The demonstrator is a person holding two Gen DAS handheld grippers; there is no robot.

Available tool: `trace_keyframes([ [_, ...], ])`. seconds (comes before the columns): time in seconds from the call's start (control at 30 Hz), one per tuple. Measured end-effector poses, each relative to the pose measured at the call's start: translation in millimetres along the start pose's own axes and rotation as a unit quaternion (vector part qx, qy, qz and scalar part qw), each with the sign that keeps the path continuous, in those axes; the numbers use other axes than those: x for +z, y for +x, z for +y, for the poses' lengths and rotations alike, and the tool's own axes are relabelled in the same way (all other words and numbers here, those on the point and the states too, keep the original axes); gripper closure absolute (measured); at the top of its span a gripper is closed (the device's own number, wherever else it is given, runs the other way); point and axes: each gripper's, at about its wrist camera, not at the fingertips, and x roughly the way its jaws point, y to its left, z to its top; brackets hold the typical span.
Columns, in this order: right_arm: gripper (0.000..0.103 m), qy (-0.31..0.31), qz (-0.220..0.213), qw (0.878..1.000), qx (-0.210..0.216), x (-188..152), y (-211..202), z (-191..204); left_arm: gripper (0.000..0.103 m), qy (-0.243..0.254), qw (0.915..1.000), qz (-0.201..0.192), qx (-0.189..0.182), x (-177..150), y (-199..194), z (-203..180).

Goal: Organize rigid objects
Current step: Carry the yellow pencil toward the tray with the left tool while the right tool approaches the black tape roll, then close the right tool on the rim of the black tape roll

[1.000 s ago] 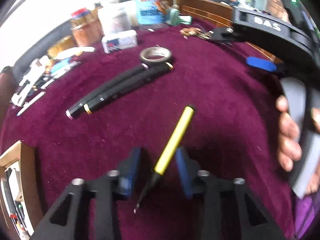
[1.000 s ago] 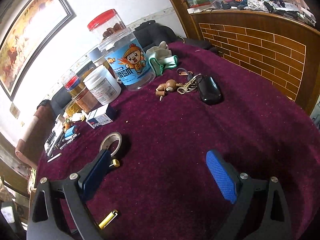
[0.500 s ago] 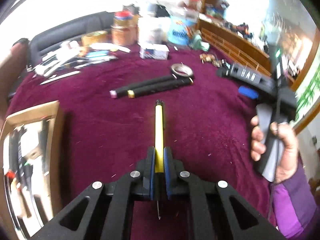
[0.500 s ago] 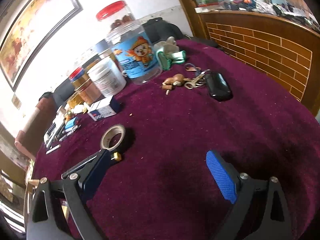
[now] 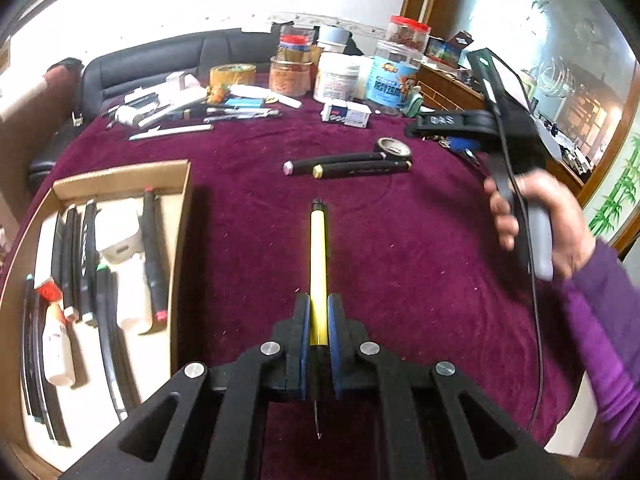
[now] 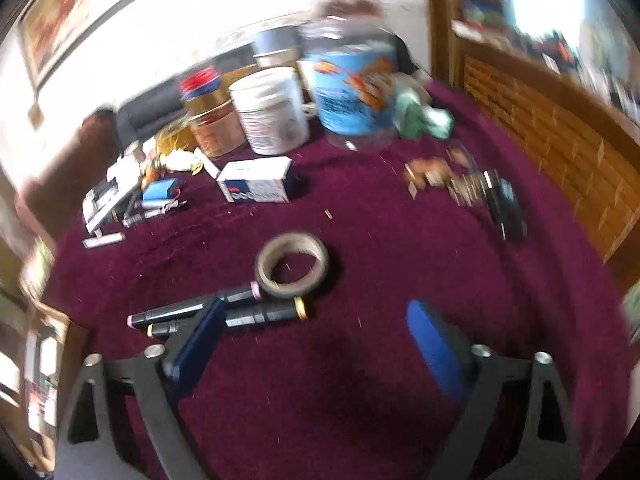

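Observation:
My left gripper is shut on a yellow pen that points straight ahead above the maroon cloth. A cardboard tray holding several markers and pens lies to its left. Two black markers rest side by side mid-table, touching a roll of tape. In the right wrist view, blurred, my right gripper hovers just short of those markers and the tape roll. Its jaws are closing with nothing between them. The left finger covers part of the markers.
Jars and tubs and a small white box stand at the back. A heap of pens lies back left. Keys and a black fob lie right, by a wooden ledge. A hand holds the right gripper.
My left gripper shut on the yellow pen, lifted it and swung left, so the tray is now in view. The right gripper moved closer to the markers and tape, and its jaws narrowed.

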Motion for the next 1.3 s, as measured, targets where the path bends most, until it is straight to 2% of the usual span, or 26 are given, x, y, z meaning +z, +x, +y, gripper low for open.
trace_keyframes([
  [0.03,0.031,-0.019,0.009,1.0,-0.006,5.2,6.1,6.4,0.096,-0.005,1.0,0.002,-0.002,-1.2,0.8,3.4],
  [0.07,0.043,-0.033,0.02,0.999,-0.011,9.5,13.5,11.7,0.096,-0.008,1.0,0.003,-0.003,-2.1,1.4,6.6],
  [0.1,0.049,-0.04,0.029,0.999,-0.014,12.8,19.8,15.1,0.096,-0.012,0.9999,0.005,-0.002,-3.0,2.5,9.9],
  [0.33,0.053,-0.014,0.087,0.996,-0.011,28.2,68.5,26.6,0.096,-0.02,0.9997,0.007,0.007,-5.4,5.1,20.3],
  [0.37,0.059,-0.014,0.092,0.996,-0.014,28.0,73.1,29.3,0.096,-0.02,0.9997,0.007,0.007,-5.5,5.2,20.3],
  [0.4,0.069,-0.017,0.1,0.995,-0.02,27.8,81.3,31.9,0.096,-0.021,0.9997,0.007,0.007,-6.2,4.8,20.5],
  [0.47,0.078,-0.02,0.105,0.994,-0.024,26.9,89.7,34.5,0.096,-0.025,0.9997,0.008,0.005,-6.8,4.5,22.4],
  [0.5,0.086,-0.021,0.096,0.995,-0.03,26.9,88.9,35.6,0.096,-0.027,0.9996,0.008,0.004,-7.1,4.1,23.5],
  [0.57,0.093,-0.014,0.092,0.995,-0.027,25.6,86.6,34.9,0.096,-0.032,0.9995,0.005,0.002,-7.6,1.1,26.4],
  [0.8,0.094,0.047,0.064,0.996,0.028,30.1,55.6,4.3,0.096,-0.034,0.9994,-0.006,-0.004,-7.9,-7.8,24.5],
  [0.93,0.094,0.052,0.047,0.996,0.048,28.7,28.5,0.5,0.095,-0.034,0.9993,-0.014,0.0,-7.9,-16.2,23.3],
  [1.07,0.094,0.034,0.029,0.997,0.068,21.2,-2.4,13.5,0.095,-0.041,0.9989,-0.02,0.003,-10.8,-29.0,28.1],
  [1.3,0.094,-0.01,0.007,0.991,0.134,-8.5,-53.2,56.1,0.095,-0.055,0.998,-0.025,0.02,-28.4,-57.2,42.2],
])
